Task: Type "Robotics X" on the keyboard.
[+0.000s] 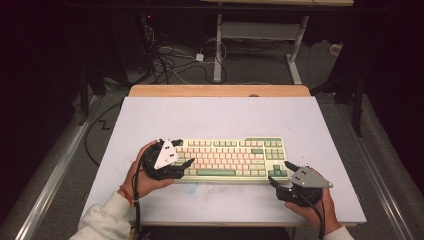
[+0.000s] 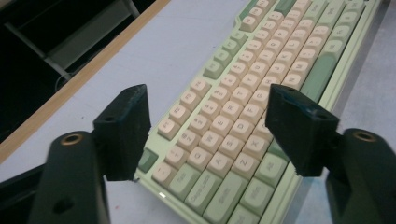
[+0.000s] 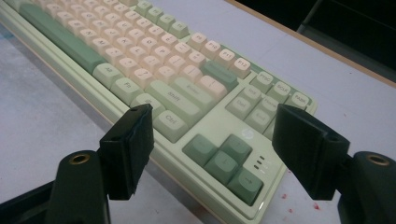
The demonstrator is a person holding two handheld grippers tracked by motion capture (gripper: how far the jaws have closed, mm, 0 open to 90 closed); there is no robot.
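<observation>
A pale green keyboard with cream and green keys lies across the white tabletop. My left gripper hovers at the keyboard's left end, held in a hand. In the left gripper view the left gripper stands open, its jaws wide apart over the left-hand keys with nothing pressed between them. My right gripper sits at the keyboard's near right corner. In the right gripper view the right gripper is open too, and its jaws frame the green arrow keys.
A wooden strip runs along the table's far edge. Beyond it, cables lie on the floor next to the white legs of another table. Small red specks mark the tabletop near the keyboard's corner.
</observation>
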